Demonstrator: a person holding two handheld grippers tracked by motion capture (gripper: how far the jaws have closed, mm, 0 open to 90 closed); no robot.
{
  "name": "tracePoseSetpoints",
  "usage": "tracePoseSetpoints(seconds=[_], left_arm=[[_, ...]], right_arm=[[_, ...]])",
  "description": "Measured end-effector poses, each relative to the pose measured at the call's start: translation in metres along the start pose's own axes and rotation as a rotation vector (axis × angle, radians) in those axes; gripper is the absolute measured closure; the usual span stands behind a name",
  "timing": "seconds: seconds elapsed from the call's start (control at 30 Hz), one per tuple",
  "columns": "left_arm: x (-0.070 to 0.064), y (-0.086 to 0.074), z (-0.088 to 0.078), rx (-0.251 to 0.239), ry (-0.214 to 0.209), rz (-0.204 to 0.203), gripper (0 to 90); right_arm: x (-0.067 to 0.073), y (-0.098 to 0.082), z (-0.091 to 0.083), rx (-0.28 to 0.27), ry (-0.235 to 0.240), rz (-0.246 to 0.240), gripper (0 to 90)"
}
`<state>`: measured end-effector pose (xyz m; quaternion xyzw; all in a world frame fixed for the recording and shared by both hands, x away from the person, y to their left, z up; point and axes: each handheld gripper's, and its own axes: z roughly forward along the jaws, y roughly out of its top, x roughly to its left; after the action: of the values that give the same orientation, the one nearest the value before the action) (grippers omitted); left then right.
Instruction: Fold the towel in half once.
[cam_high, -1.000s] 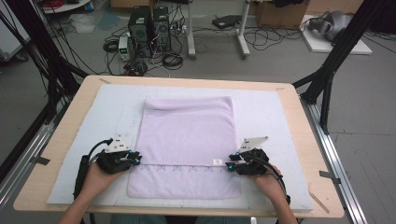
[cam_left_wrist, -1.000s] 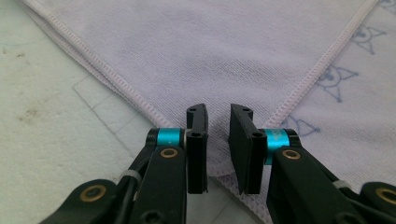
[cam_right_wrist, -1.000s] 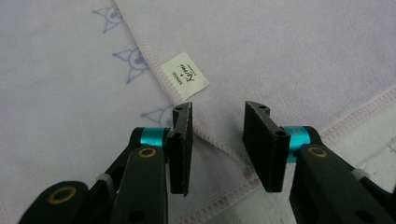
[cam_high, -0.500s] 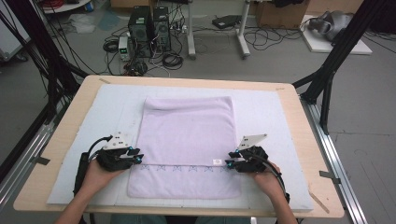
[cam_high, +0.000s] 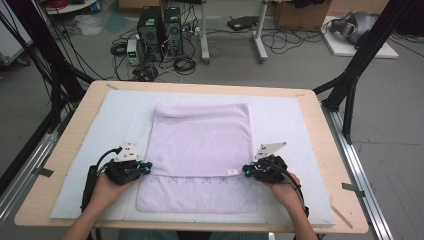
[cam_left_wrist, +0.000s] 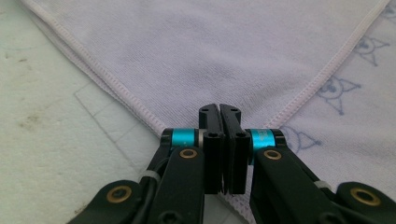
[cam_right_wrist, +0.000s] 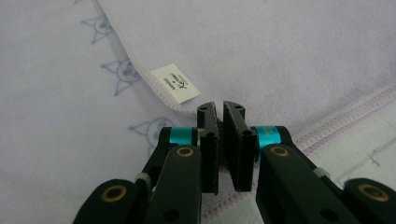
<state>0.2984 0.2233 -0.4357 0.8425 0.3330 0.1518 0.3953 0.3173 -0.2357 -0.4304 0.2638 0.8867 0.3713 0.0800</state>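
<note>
Lilac towel (cam_high: 201, 150): lies flat at the middle of the frame on a pale mat (cam_high: 290, 120), its top layer folded so the edge stops short of the near strip printed with small cat faces.
Left gripper (cam_high: 145, 168): at the lower left, jaws just closed on the left corner of the folded layer — the left gripper view shows the pads (cam_left_wrist: 210, 122) pressed together with the stitched corner between them.
Right gripper (cam_high: 247, 171): at the lower right, jaws also just closed, pinching the right corner beside the white label (cam_right_wrist: 174, 83); cloth sits between the pads (cam_right_wrist: 233, 122).
Why held so: a grip on both corners of one edge keeps it taut and straight — likely so the layer can be lifted and moved evenly.
Hands: low and level at the near table (cam_high: 75, 115) edge, mirror-placed either side of the towel.
Risk: a thin corner may slip free if one side pulls first.
</note>
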Motion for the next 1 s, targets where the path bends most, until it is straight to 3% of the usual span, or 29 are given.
tracePoseSetpoints(seconds=[0.17,0.3,0.37,0.47,0.57,0.63,0.73,0.9,1.0], left_arm=[[0.001,0.008,-0.016,-0.043,0.011,-0.001,87.7],[-0.006,0.012,-0.031,-0.076,0.015,0.009,88.0],[-0.012,0.008,-0.04,-0.083,0.011,0.022,88.1],[-0.02,-0.002,-0.052,-0.098,-0.011,0.007,88.1],[-0.028,-0.012,-0.061,-0.094,-0.042,0.027,88.0],[-0.03,-0.014,-0.065,-0.097,-0.065,0.046,83.0],[-0.025,-0.011,-0.065,-0.1,-0.073,0.02,68.9],[-0.025,-0.012,-0.052,-0.085,-0.071,0.034,67.9],[-0.024,-0.018,-0.04,-0.062,-0.074,0.03,68.3]], right_arm=[[0.0,0.006,-0.013,-0.062,0.004,0.006,85.8],[0.005,0.01,-0.027,-0.103,0.017,-0.002,86.4],[0.011,0.008,-0.034,-0.124,0.025,-0.01,86.5],[0.024,0.0,-0.045,-0.14,0.044,-0.024,86.7],[0.041,-0.011,-0.053,-0.138,0.089,-0.037,86.2],[0.05,-0.017,-0.055,-0.136,0.114,-0.049,76.6],[0.051,-0.018,-0.061,-0.147,0.097,-0.052,71.1],[0.044,-0.01,-0.061,-0.154,0.088,-0.05,68.2],[0.04,-0.011,-0.048,-0.127,0.085,-0.043,67.6]])
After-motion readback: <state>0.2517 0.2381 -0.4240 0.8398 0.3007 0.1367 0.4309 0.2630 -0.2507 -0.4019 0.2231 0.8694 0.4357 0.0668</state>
